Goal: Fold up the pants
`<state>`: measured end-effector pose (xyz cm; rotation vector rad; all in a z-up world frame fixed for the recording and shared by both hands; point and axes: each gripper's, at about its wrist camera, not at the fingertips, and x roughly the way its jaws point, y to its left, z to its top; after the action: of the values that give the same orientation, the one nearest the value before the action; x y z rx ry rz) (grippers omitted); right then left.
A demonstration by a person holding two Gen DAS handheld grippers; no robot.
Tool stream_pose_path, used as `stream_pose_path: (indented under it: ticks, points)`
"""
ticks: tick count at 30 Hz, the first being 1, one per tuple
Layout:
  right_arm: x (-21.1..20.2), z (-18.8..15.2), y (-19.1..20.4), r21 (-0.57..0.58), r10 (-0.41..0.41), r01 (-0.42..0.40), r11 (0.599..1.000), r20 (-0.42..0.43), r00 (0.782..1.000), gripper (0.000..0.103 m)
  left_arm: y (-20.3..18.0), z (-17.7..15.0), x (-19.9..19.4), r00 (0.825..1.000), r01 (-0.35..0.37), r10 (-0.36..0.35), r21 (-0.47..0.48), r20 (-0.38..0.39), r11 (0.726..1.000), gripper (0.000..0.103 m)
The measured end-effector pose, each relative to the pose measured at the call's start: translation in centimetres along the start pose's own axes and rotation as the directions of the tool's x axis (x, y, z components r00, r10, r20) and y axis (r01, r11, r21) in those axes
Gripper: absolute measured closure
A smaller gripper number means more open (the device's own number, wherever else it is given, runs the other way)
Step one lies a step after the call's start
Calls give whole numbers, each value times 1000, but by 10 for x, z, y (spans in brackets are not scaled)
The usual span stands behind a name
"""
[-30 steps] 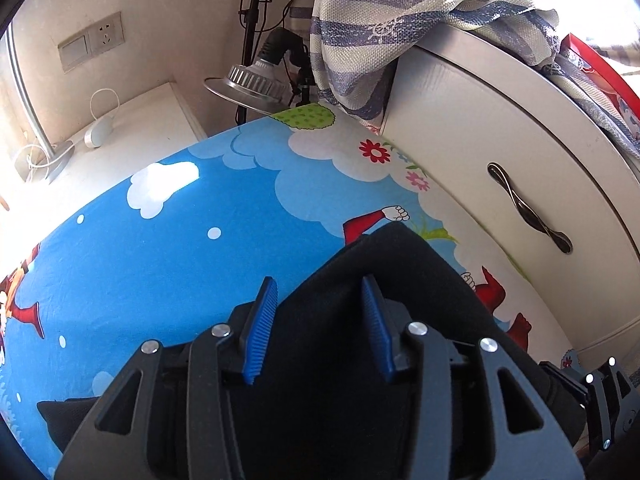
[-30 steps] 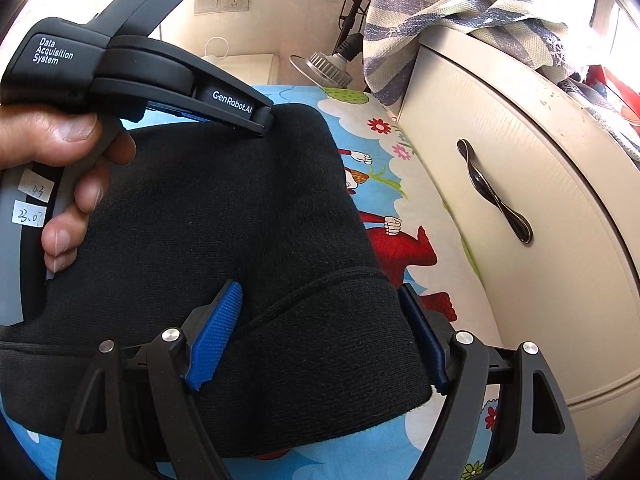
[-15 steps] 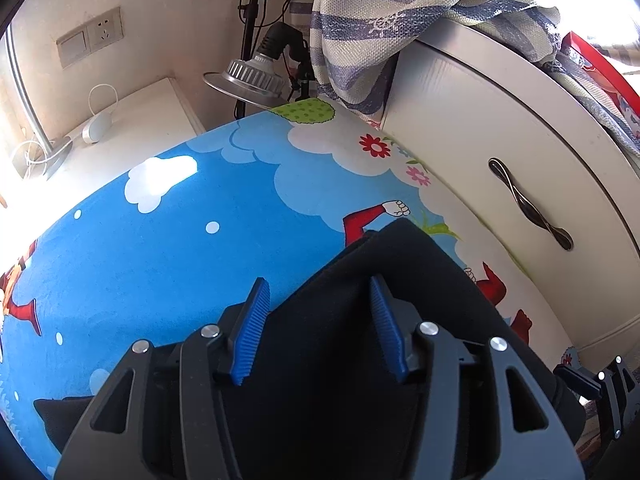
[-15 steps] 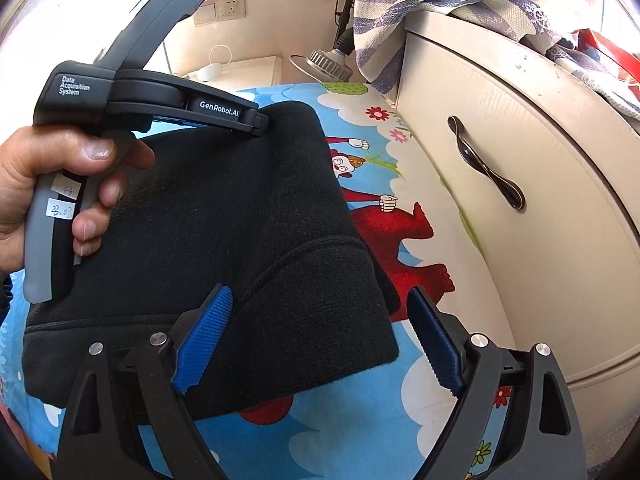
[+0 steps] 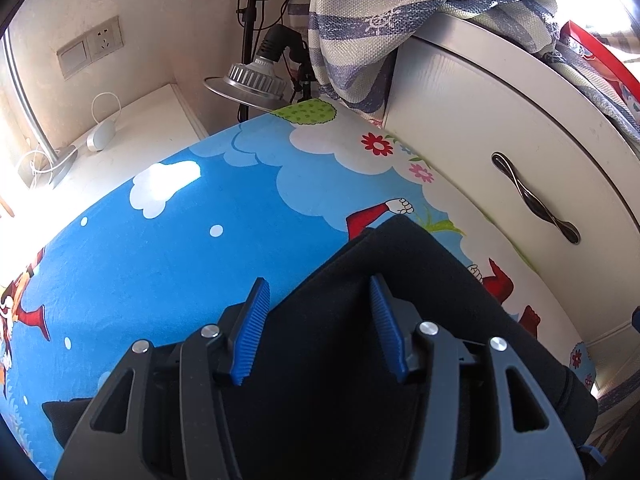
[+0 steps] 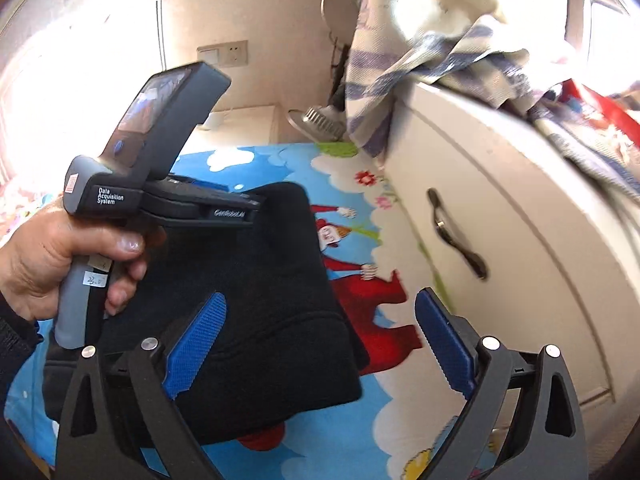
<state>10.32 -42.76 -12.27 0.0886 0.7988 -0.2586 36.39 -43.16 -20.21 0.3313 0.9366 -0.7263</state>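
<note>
The black pants (image 6: 256,320) are lying folded into a thick bundle on a blue cartoon-printed sheet (image 5: 160,248), with a white cabinet (image 5: 500,152) standing just beside the sheet at three o'clock in both views.

In the left wrist view, the left gripper (image 5: 318,300) is being held over the bundle with its blue pads (image 5: 250,328) spread apart and nothing clamped between them; the pants (image 5: 400,280) are filling the gap and reaching toward one o'clock, where a folded corner is resting on the sheet. Whether the pads are touching the fabric cannot be told.

In the right wrist view, the right gripper (image 6: 320,328) is being held wide open above the near end of the bundle, its left pad (image 6: 196,344) showing over the fabric and its right pad over the red figure printed on the sheet. At ten o'clock the left gripper (image 6: 240,210) is being grasped by the person's hand (image 6: 60,256), its nose lying on the far edge of the pants.

At twelve o'clock a striped cloth (image 5: 400,12) is being draped over the cabinet top, and a metal lamp (image 5: 248,80) is standing beside it.
</note>
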Motion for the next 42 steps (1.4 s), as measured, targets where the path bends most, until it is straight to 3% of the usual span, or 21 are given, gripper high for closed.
stream_pose_path:
  ticks: [2,4,5,7,11,14,18,21,23,26,29,32,38,42]
  points:
    - [36,-6,0,-26,-82,79,997,-129,988,10,4,0,-2,1000,22,-21,-22,5,1000,51]
    - [44,-18,-7,-7,-32,32,999,-92,995,7,10,-2,-17,998,59,-58,-39,26,997,58]
    - [45,-21,-12,17,-9,11,1000,-97,995,7,12,-7,-31,996,77,-75,-43,49,996,69]
    - [46,-23,-15,48,12,-7,999,-110,994,7,17,-28,-64,989,120,-116,-33,96,992,74]
    - [40,-25,0,-24,-61,60,998,-67,996,7,28,-106,-126,980,146,-146,8,138,989,76]
    - [44,-26,-3,-1,-55,55,998,-69,996,7,39,-178,-163,979,133,-125,-41,164,990,76]
    - [40,-24,2,-7,-85,85,996,-68,994,7,33,-257,-156,996,63,-58,-74,68,995,76]
    - [18,-23,13,15,-121,122,992,-24,992,7,42,-276,-167,989,81,-56,-183,136,980,75]
    - [0,-24,23,13,-78,78,997,24,997,7,44,-271,-176,987,68,-36,-207,156,976,76]
    - [9,-32,35,-49,-169,168,985,-16,986,7,39,-245,-188,979,75,-43,-157,198,985,75]
    - [24,-42,20,19,-115,116,993,-63,991,7,37,-192,-180,971,55,-25,-122,239,991,73]
    - [24,-42,22,-10,-121,120,993,-59,991,7,27,-127,-150,971,76,-57,-77,231,994,73]
    - [26,-44,18,8,-93,93,996,-68,993,7,-19,-18,-57,988,112,-115,38,103,993,74]
    - [29,-46,14,25,-78,80,997,-69,995,7,-37,6,-1,1000,23,-23,92,-6,996,75]
